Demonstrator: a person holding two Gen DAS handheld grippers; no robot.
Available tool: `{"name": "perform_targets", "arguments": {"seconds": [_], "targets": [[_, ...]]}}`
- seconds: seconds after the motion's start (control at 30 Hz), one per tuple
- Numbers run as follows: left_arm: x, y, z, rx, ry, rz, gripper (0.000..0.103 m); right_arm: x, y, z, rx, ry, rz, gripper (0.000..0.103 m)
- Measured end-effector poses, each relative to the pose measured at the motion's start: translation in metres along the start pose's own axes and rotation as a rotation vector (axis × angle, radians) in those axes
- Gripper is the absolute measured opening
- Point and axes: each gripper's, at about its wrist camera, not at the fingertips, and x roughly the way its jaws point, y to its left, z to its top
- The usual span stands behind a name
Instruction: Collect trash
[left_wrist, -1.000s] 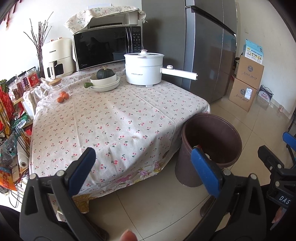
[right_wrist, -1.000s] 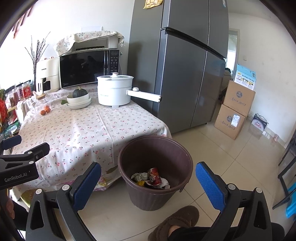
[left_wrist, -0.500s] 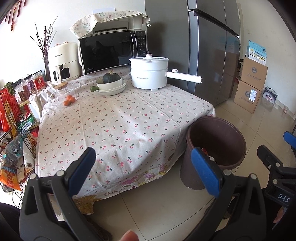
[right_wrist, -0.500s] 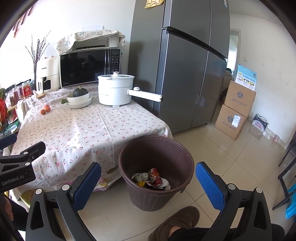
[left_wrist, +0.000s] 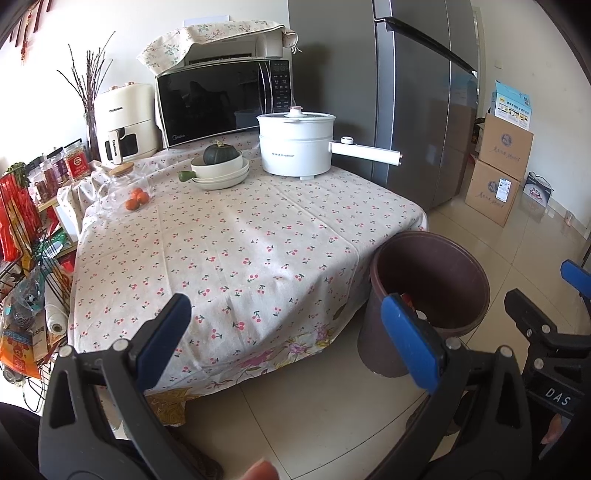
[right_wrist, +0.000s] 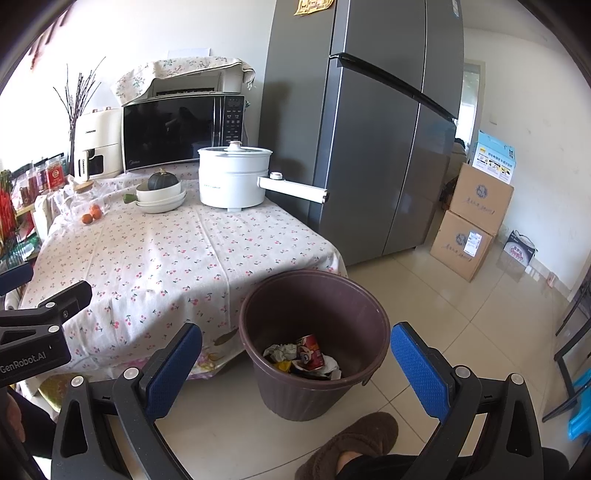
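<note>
While both grippers hang with their jaws spread wide and hold nothing, the trash lies collected in the brown bin (right_wrist: 314, 332) on the floor, just beside the table corner

The left gripper (left_wrist: 284, 325) now looks at the table (left_wrist: 229, 236) from a little farther back than one second ago: the cherry-print cloth, the white pot (left_wrist: 295, 144) and the microwave (left_wrist: 221, 99) sit lower and more to the right in its view, and more of the bin mouth shows. The right gripper (right_wrist: 295, 354) has almost not moved; it points down at the bin, where a red can (right_wrist: 310, 350) and crumpled paper (right_wrist: 280, 350) rest at the bottom. A brown slipper (right_wrist: 347, 439) stands on the tiles near the bin, as before
</note>
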Motion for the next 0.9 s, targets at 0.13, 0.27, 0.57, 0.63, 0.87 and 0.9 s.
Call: {"name": "perform_targets", "arguments": {"seconds": [0.13,0.27,0.57,0.63,0.87,0.9], "targets": [[0.0005,-0.0014,0.0002,0.004,0.002,-0.001,0.103,0.0007,0.0004,0.0006,-0.002,0.002,-0.001,0.103],[0.0003,-0.0014,-0.0004,0.002,0.0,0.001,0.103,0.0008,0.0004,0.0011,-0.002,-0.001,-0.001,0.103],[-0.0008,-0.0011,-0.0009,-0.002,-0.002,0.007,0.103,0.0014,0.0022,0.002,-0.004,-0.008,0.011,0.103],[-0.0003,-0.0012,-0.0011,-0.003,-0.002,0.01,0.103,0.0017,0.0023,0.002,-0.003,-0.008,0.012,0.103],[-0.0001,-0.001,-0.0012,-0.003,-0.001,0.012,0.103,0.0027,0.0029,0.0023,-0.004,-0.007,0.012,0.103],[-0.0002,-0.001,-0.0012,-0.003,-0.001,0.012,0.103,0.0027,0.0027,0.002,-0.005,-0.007,0.013,0.103]]}}
